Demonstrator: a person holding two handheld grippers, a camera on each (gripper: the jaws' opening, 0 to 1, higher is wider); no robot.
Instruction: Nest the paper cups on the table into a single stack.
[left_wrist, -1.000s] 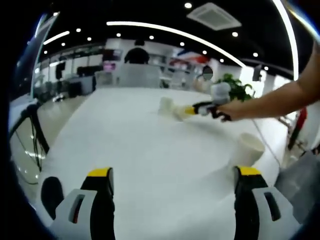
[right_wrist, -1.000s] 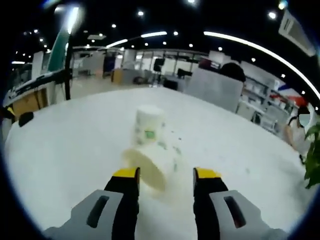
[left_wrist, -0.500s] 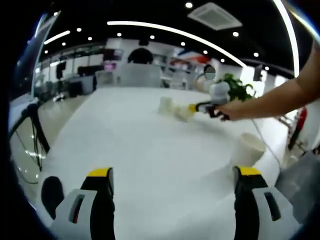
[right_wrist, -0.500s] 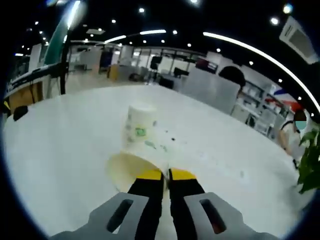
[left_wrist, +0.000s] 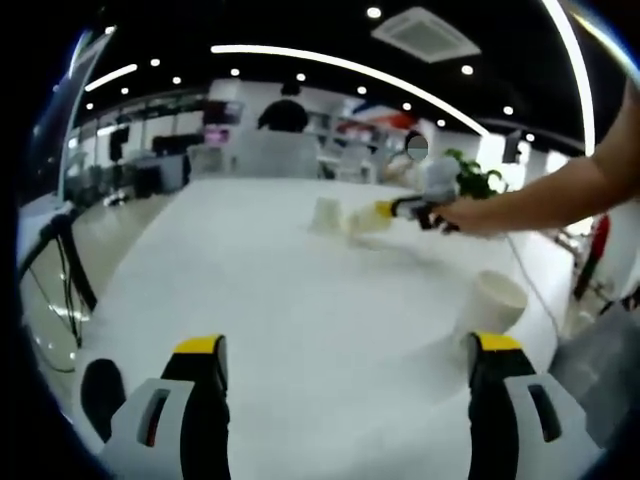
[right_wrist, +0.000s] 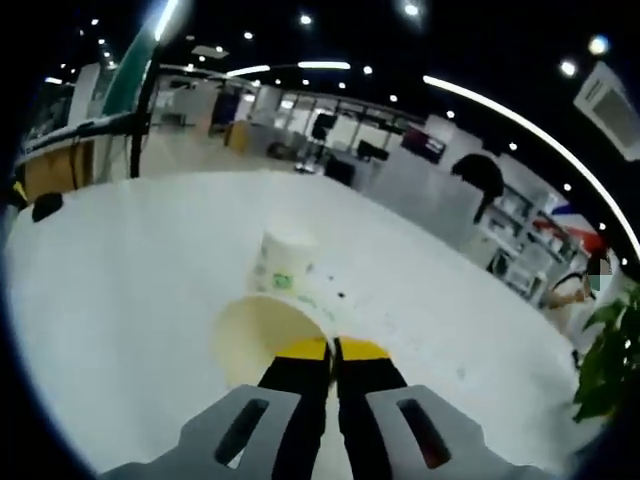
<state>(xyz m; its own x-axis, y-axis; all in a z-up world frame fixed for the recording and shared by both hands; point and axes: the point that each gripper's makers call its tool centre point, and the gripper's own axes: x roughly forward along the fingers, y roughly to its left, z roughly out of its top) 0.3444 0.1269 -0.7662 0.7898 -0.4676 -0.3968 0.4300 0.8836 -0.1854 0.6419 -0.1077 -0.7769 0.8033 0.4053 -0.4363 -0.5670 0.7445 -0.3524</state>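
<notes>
In the right gripper view we see the right gripper (right_wrist: 333, 349) clamped on the rim of a paper cup (right_wrist: 262, 335), its mouth facing us, just before an upside-down cup (right_wrist: 281, 262) on the white table (right_wrist: 120, 270). In the left gripper view our left gripper (left_wrist: 348, 352) hangs with jaws wide apart, empty; a third cup (left_wrist: 491, 301) sits right, perhaps upside down.

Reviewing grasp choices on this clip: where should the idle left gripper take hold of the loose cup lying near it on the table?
The loose cup lies tipped, mouth toward the left gripper, whose jaws stand open. Probably best to pinch the rim wall, one jaw inside the mouth, coming in from the open end.
</notes>
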